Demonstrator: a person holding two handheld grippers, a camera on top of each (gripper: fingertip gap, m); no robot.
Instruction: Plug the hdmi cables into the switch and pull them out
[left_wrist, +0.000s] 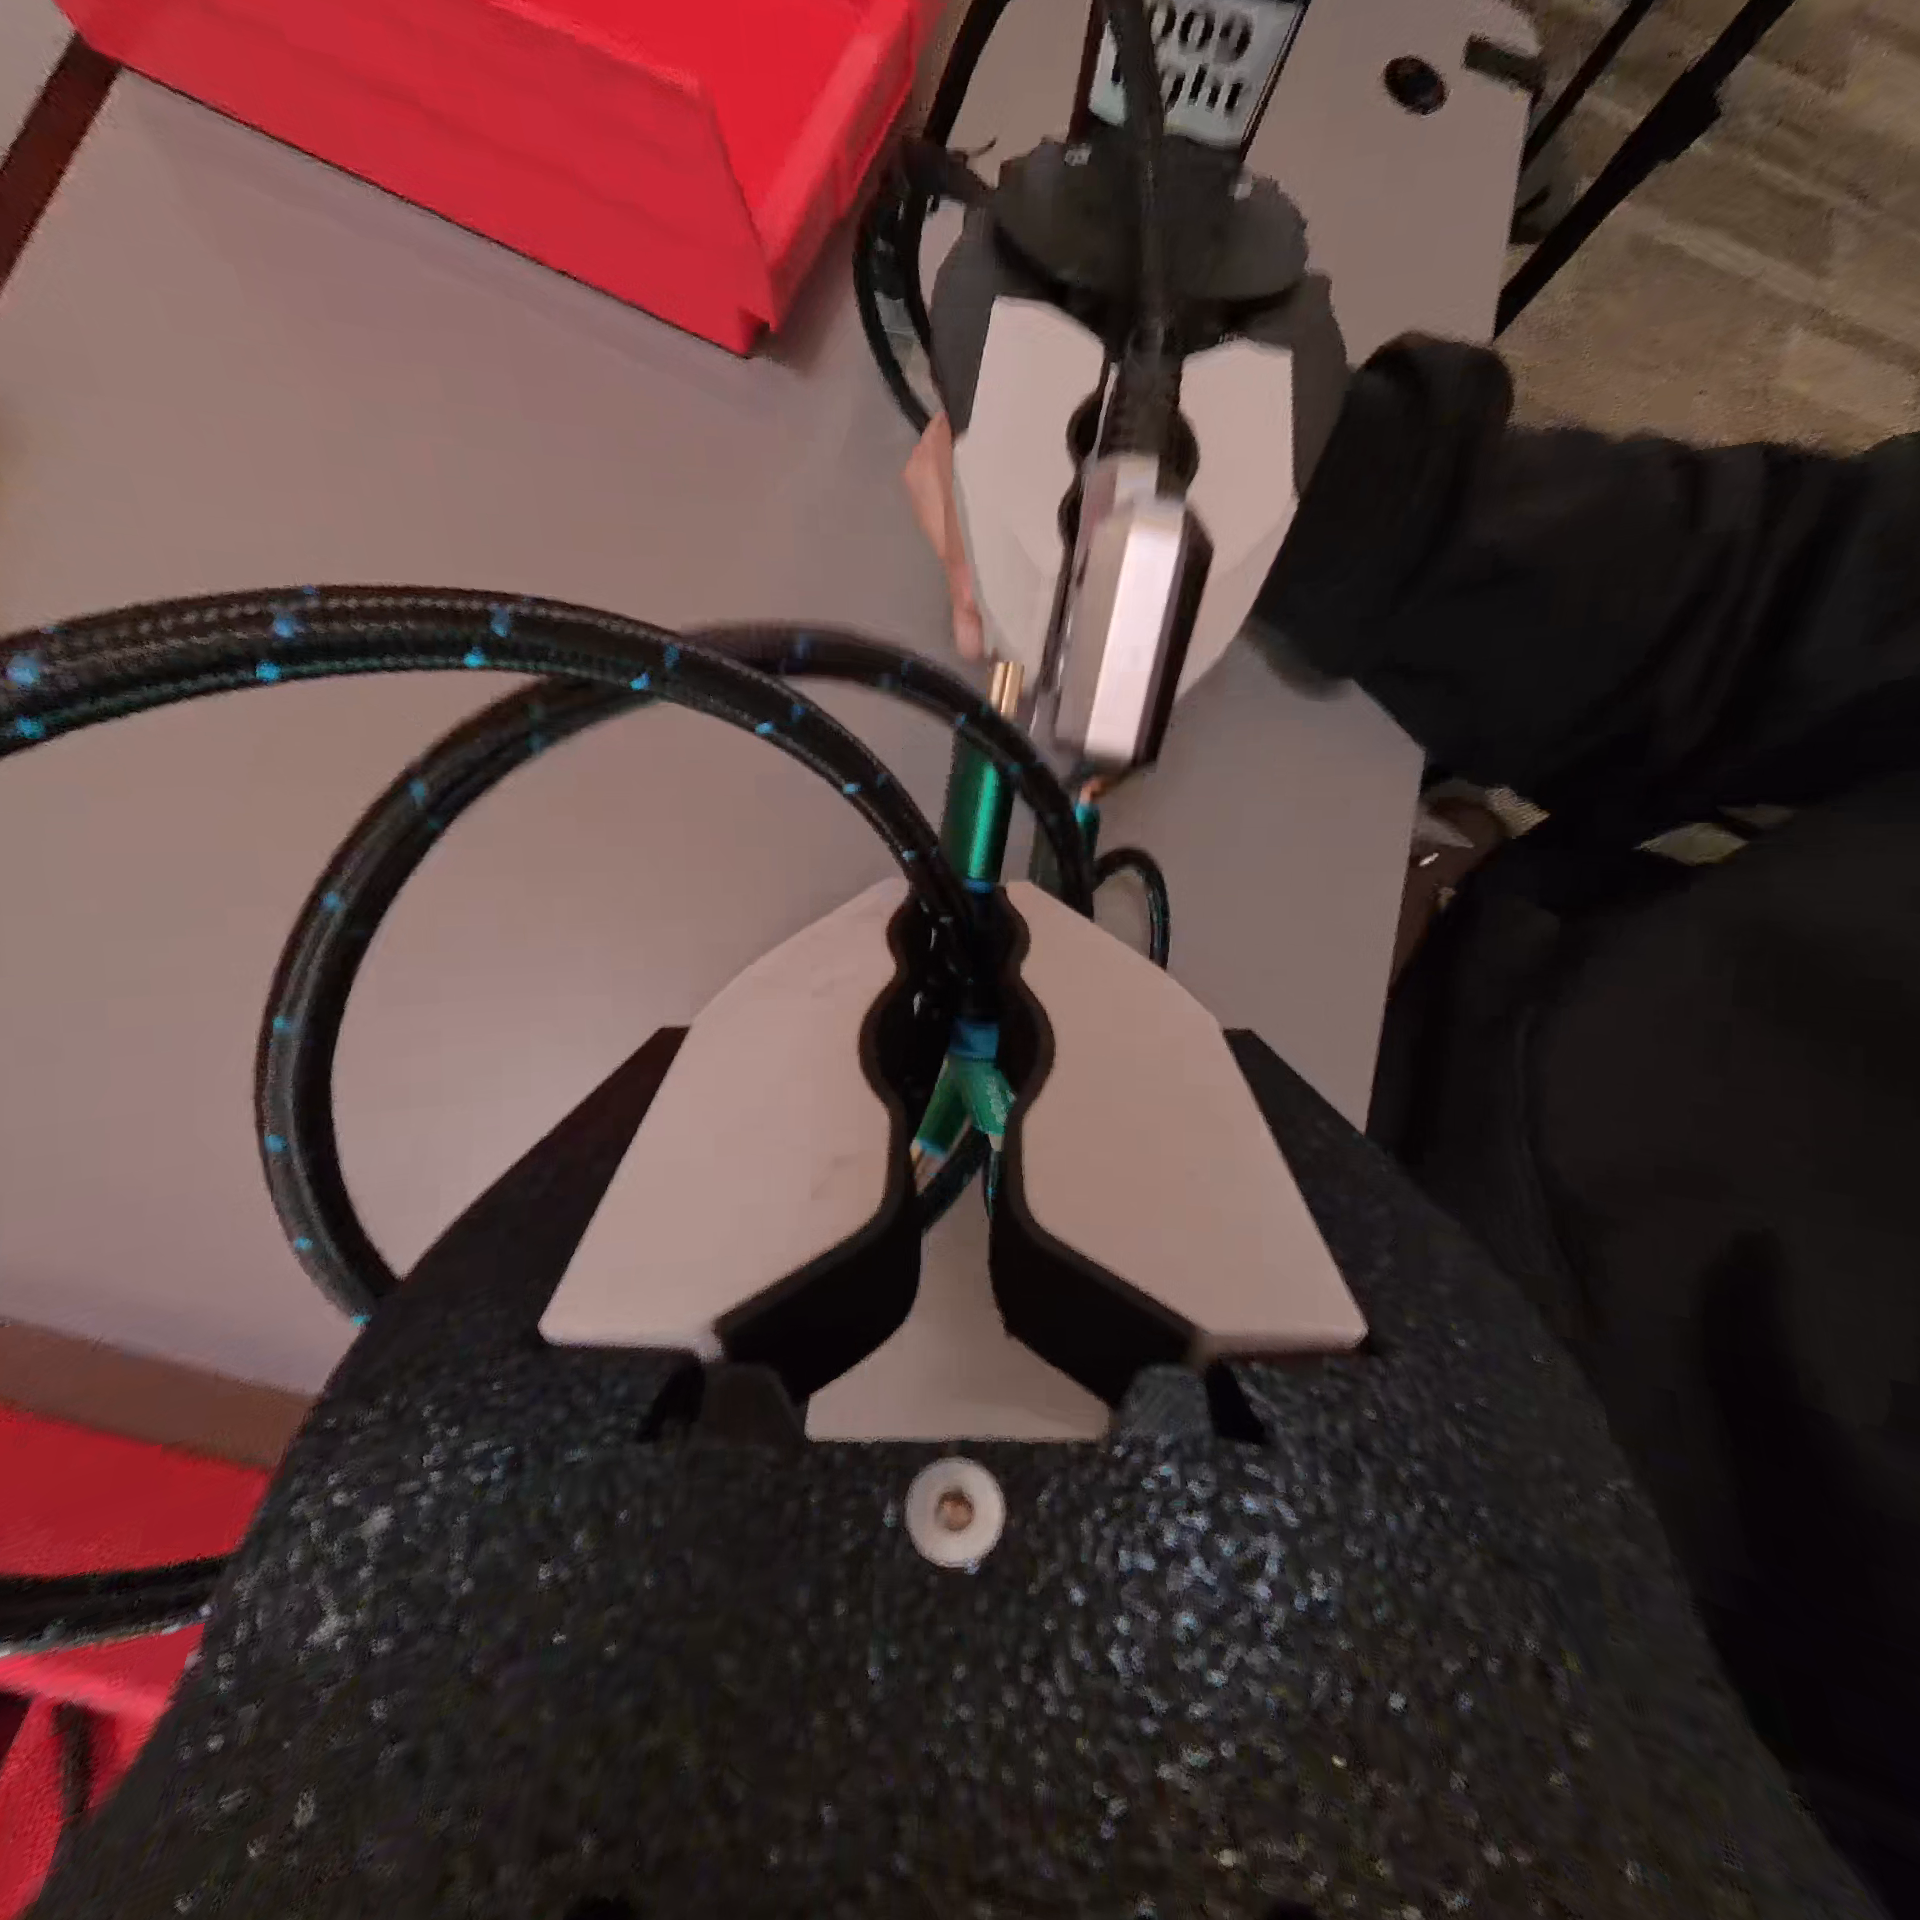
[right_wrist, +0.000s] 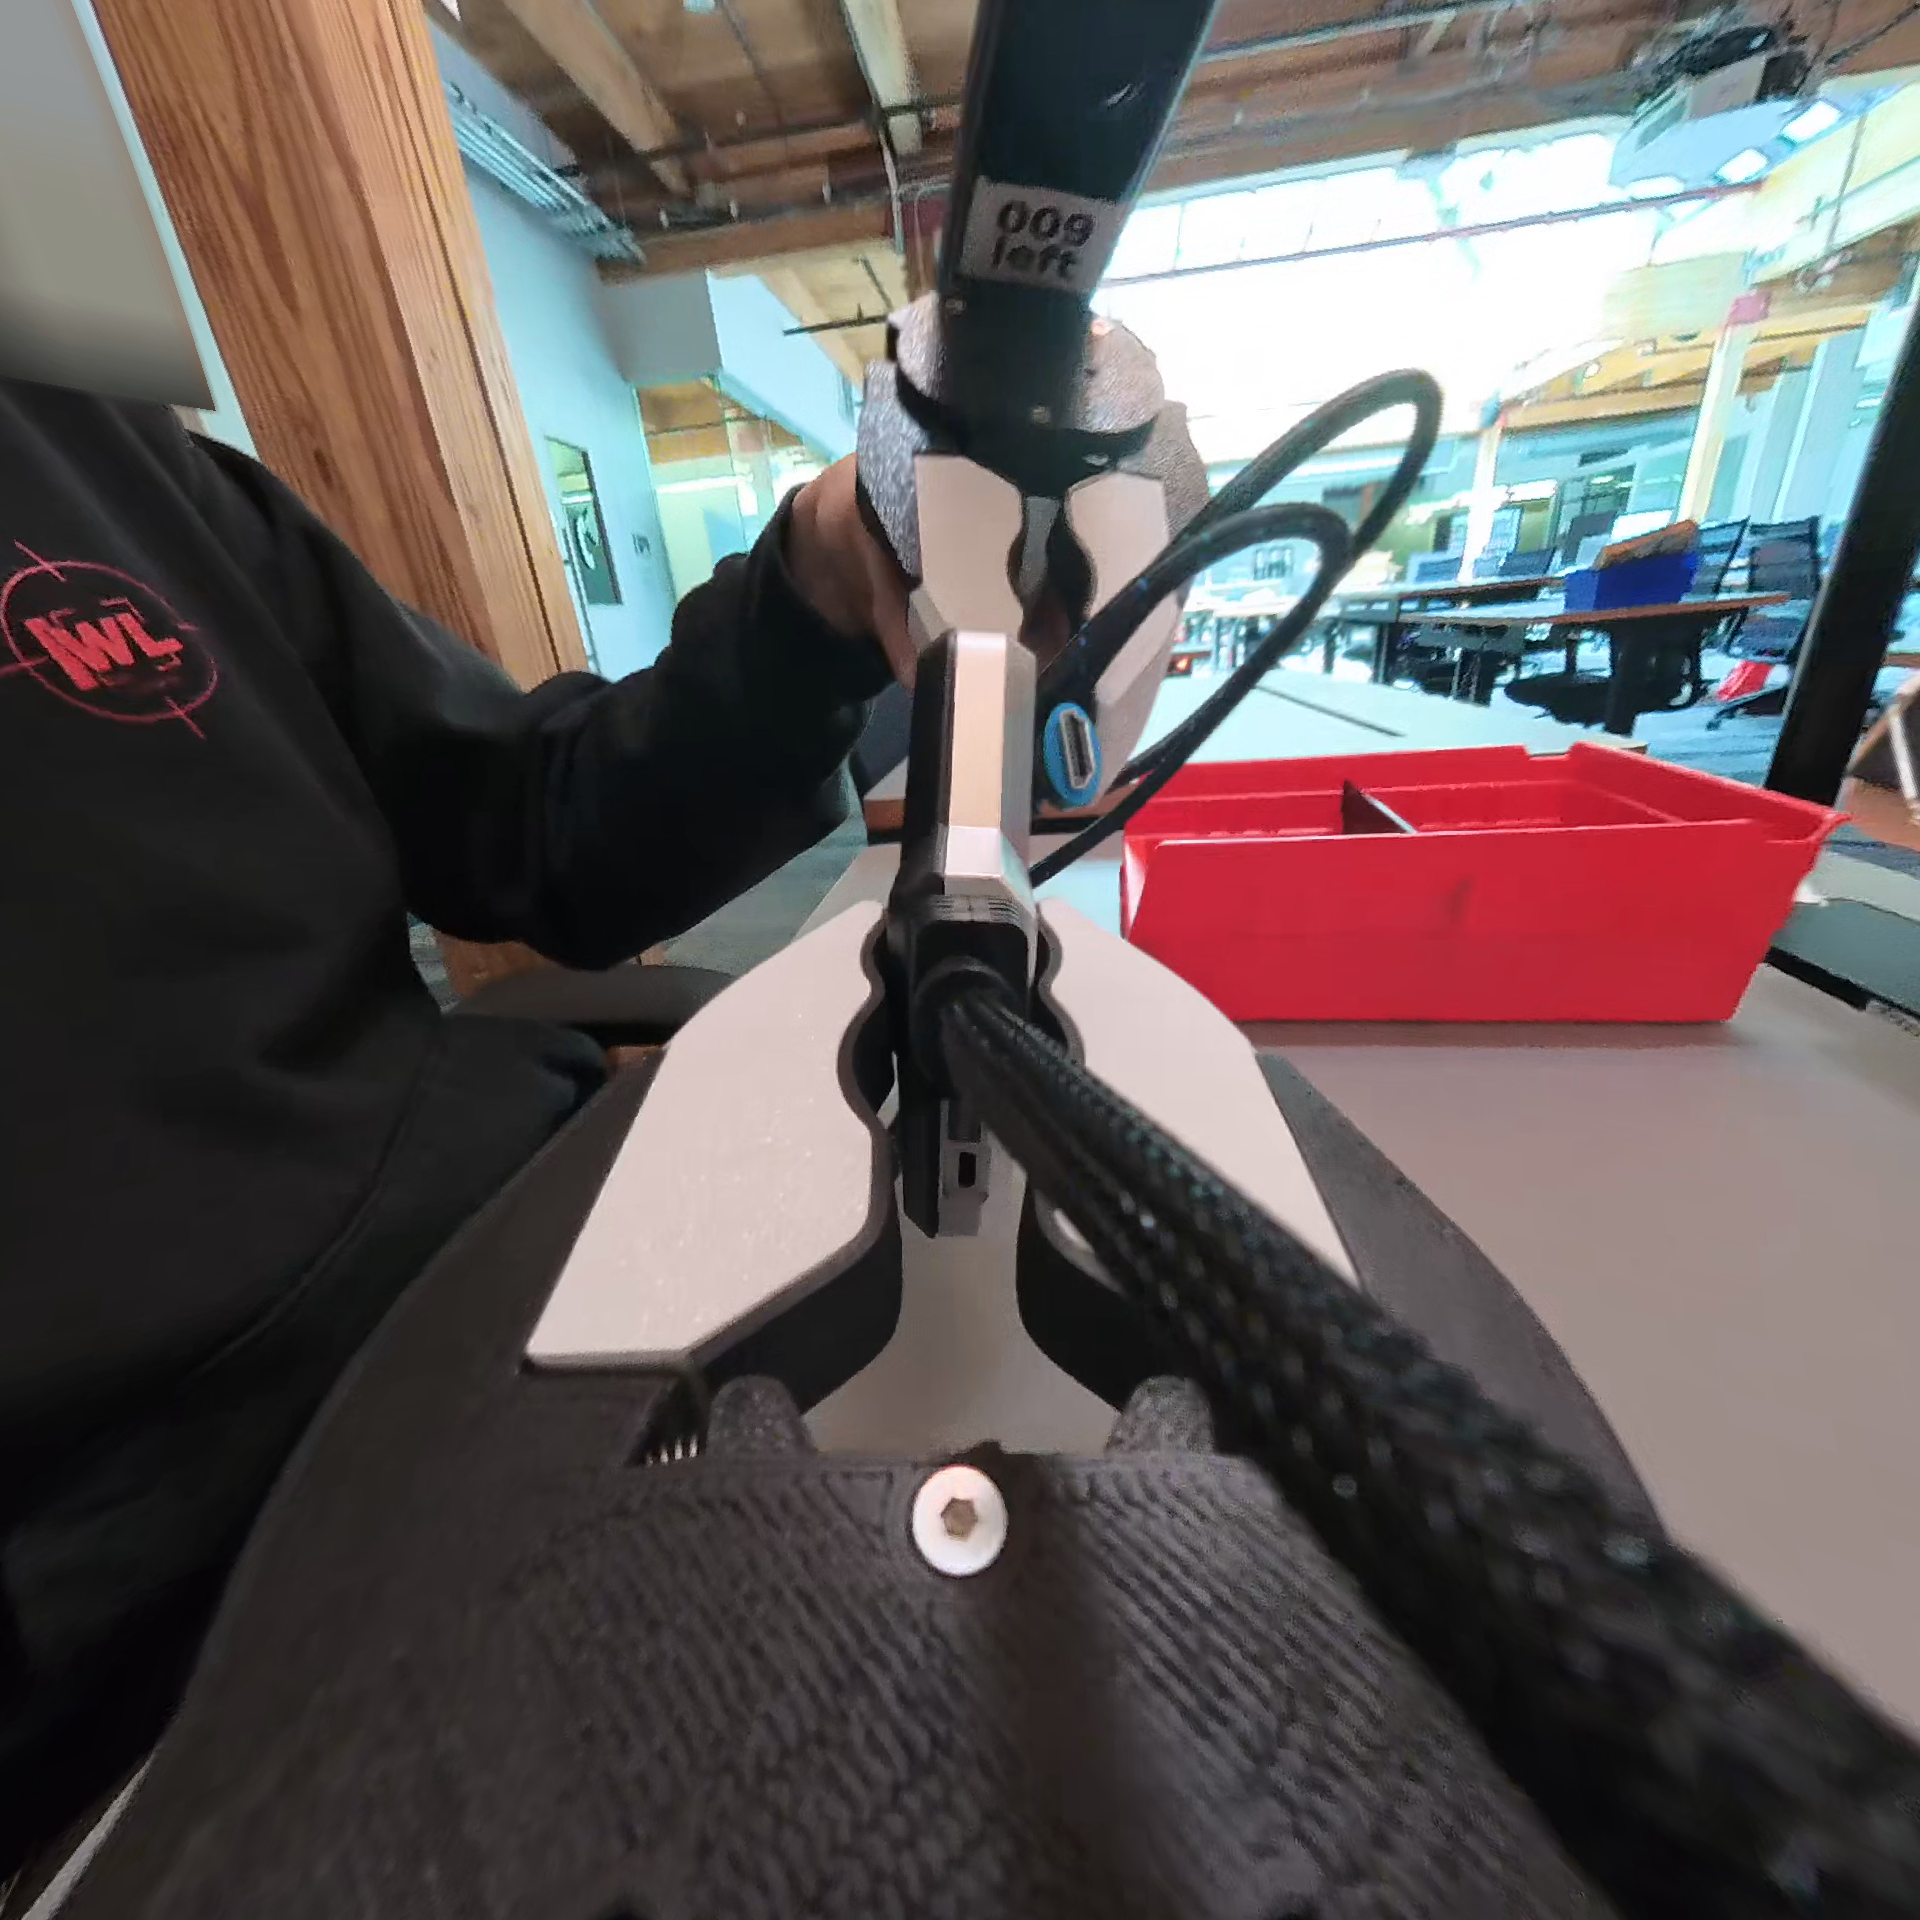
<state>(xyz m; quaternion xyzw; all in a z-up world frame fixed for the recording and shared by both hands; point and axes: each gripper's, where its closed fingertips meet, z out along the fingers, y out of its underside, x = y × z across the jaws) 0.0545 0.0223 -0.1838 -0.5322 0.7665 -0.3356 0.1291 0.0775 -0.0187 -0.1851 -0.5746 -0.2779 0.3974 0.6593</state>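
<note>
My left gripper (left_wrist: 961, 899) is shut on a black braided hdmi cable (left_wrist: 312, 634) with blue flecks, just behind its green plug (left_wrist: 975, 810). The plug's gold tip (left_wrist: 1006, 686) sits right beside the silver switch (left_wrist: 1127, 623), not inserted. My right gripper (right_wrist: 956, 925) is shut on the switch (right_wrist: 977, 748), holding it upright above the grey table (right_wrist: 1558, 1195). The switch's own thick black braided cable (right_wrist: 1247, 1299) runs back over my right finger. In the right wrist view the left gripper (right_wrist: 1049, 582) holds the plug (right_wrist: 1075, 764), open face toward the camera, just right of the switch. A second green plug (left_wrist: 971, 1107) lies below my left fingers.
A red bin (right_wrist: 1455, 883) with a divider stands on the table right of the switch; it also shows in the left wrist view (left_wrist: 520, 135). Another red bin (left_wrist: 83, 1507) is at the lower left. A person's black sleeve (left_wrist: 1558, 582) is at the right. Cable loops lie on the table (left_wrist: 468, 468).
</note>
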